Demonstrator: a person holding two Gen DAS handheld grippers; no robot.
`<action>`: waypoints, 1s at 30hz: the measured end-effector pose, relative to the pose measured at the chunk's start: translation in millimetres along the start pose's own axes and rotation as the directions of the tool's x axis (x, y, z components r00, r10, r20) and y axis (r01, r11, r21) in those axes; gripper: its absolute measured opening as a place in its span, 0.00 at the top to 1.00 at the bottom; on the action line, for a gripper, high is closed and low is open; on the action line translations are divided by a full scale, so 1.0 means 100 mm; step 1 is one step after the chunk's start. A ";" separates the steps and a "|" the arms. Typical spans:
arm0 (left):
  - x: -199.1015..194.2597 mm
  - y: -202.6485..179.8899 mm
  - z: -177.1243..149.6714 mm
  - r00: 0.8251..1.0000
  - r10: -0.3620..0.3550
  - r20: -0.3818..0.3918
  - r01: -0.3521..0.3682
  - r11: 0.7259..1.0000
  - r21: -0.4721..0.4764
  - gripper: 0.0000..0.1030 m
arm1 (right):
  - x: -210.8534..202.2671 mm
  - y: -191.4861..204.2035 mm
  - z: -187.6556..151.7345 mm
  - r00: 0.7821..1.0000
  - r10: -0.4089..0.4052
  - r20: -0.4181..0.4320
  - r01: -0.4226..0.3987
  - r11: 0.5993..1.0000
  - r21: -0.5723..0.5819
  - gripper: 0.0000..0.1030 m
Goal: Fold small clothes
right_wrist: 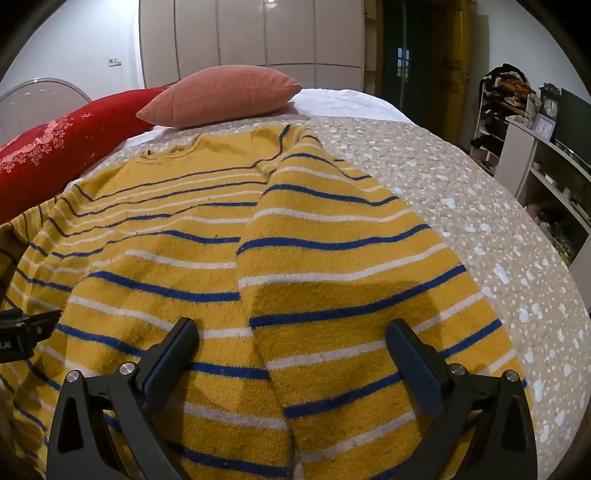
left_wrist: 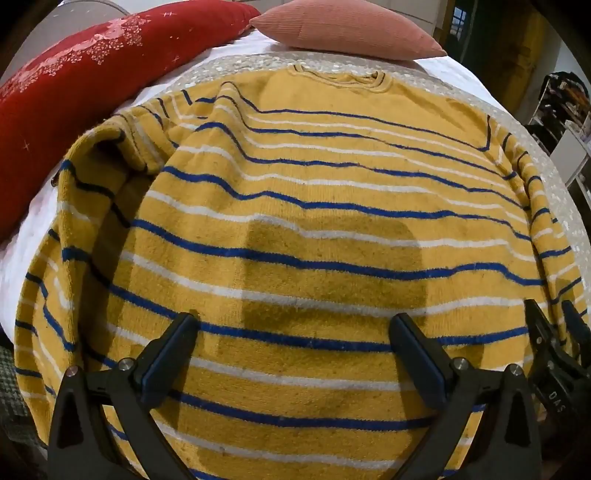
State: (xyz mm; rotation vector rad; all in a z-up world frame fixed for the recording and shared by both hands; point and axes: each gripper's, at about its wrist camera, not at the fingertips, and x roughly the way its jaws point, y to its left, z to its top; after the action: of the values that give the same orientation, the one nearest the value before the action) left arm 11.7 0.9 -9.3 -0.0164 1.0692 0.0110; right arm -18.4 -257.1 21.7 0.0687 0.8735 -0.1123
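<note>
1 striped sweater point(left_wrist: 295, 221), 2 pillows: red point(left_wrist: 92, 81), pink point(left_wrist: 347, 29), 2 grippers point(left_wrist: 295, 325) point(right_wrist: 291, 330).

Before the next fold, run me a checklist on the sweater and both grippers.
1. Left gripper free: ok, jaws open, nothing between them.
2. Right gripper free: ok, jaws open, above the cloth.
3. Sweater on the bedspread: ok, collar at the far end.
4. Right side folded in: ok, a flap lies over the body in the right wrist view.
5. Left sleeve folded in: not ok, bunched out at the side.
6. Pillows clear of the cloth: cannot tell for the pink pillow, close behind the collar; the red pillow lies off to the side.
</note>
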 end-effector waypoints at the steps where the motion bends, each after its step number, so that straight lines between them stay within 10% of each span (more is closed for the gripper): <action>1: 0.00 0.00 0.01 1.000 0.002 -0.002 -0.002 1.000 -0.004 0.00 | 0.00 0.00 -0.02 1.000 -0.001 0.004 0.001 1.000 -0.004 0.00; 30: -0.04 -0.10 0.06 0.996 0.086 0.007 -0.086 0.996 -0.029 0.00 | -0.05 0.10 -0.23 0.998 0.001 0.066 0.000 1.000 -0.019 0.00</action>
State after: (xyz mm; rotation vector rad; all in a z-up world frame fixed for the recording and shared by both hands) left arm 14.9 -9.2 -2.6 0.0034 1.0611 0.1038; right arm -37.5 -244.8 11.0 0.0472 0.8084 -0.1051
